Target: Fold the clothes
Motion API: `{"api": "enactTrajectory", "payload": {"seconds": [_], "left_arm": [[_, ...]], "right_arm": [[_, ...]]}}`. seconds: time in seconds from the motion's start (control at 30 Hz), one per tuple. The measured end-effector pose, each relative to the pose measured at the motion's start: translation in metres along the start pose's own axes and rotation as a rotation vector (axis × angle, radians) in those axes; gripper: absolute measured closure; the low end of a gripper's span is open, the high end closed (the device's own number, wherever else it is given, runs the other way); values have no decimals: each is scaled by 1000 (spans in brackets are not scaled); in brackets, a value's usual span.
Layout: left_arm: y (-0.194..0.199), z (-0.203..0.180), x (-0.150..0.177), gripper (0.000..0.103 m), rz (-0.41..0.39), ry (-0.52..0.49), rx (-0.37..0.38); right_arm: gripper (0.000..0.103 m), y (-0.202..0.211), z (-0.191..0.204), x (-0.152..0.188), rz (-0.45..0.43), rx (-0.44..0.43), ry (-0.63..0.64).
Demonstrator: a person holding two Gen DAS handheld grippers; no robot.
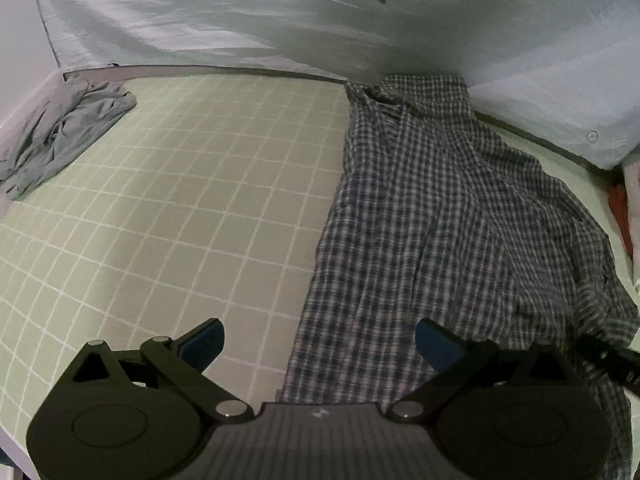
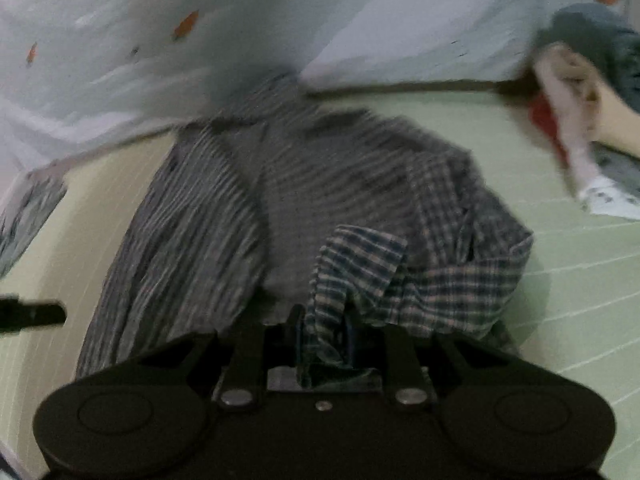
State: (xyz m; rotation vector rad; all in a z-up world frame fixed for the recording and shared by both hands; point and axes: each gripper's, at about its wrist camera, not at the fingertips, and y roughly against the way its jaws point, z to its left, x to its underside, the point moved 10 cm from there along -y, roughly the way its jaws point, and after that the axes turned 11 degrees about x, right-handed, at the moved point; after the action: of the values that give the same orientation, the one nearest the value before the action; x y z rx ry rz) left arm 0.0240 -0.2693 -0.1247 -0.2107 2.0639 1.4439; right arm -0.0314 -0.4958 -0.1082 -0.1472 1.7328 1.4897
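A blue and white plaid shirt (image 1: 440, 220) lies lengthwise on the green checked bed sheet (image 1: 180, 200), collar toward the far side. My left gripper (image 1: 320, 344) is open and empty, hovering above the shirt's near left edge. My right gripper (image 2: 324, 336) is shut on a fold of the plaid shirt (image 2: 360, 264) and holds that part lifted off the sheet. The right wrist view is blurred by motion. The right gripper's dark body shows at the right edge of the left wrist view (image 1: 612, 356).
A crumpled grey garment (image 1: 64, 132) lies at the far left of the bed. A pale quilt with carrot prints (image 1: 360, 20) runs along the far side. Red, white and teal clothes (image 2: 580, 120) are piled at the far right.
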Motion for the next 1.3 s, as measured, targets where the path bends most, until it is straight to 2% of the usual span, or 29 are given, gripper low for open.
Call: {"api": "enactTrajectory", "payload": {"seconds": [0.03,0.13,0.2,0.3,0.4,0.53,0.67,0.93,0.97,1.03,1.07,1.13,1.23,1.3], "left_arm": [[1,1,2,2,-1,5,-1],[1,-4,7,2,2,26,3],[1,-14,9,2,0,23,9],[-1,-33,10,2,-6,12,22],[-8,-66,13,2,-2,-9,51],[-23,-117,25,2,15,-64,93],[-44,-165,36,2,45,-131,117],[-84,-230,47,5,120,-180,219],[-89,-234,49,8,131,-185,221],[-96,-236,51,29,156,-188,225],[-99,-236,52,35,171,-182,226],[-100,-233,50,71,184,-157,234],[-90,-233,36,85,145,-149,262],[-77,-232,20,88,91,-161,282]], "right_arm": [[76,0,2,3,10,-6,2],[61,7,-6,7,15,-13,-25],[42,16,-22,6,-2,-7,-60],[26,30,-54,2,-43,31,-87],[25,38,-91,2,-68,83,-105],[24,29,-142,11,-28,161,-123],[18,21,-190,25,29,228,-155],[18,0,-243,47,110,273,-219],[18,-3,-245,47,114,273,-226],[18,-7,-249,47,120,273,-236],[18,-7,-249,46,119,271,-239],[18,-8,-249,44,113,266,-243],[18,-11,-245,43,113,264,-241],[18,-13,-240,42,114,262,-239]]}}
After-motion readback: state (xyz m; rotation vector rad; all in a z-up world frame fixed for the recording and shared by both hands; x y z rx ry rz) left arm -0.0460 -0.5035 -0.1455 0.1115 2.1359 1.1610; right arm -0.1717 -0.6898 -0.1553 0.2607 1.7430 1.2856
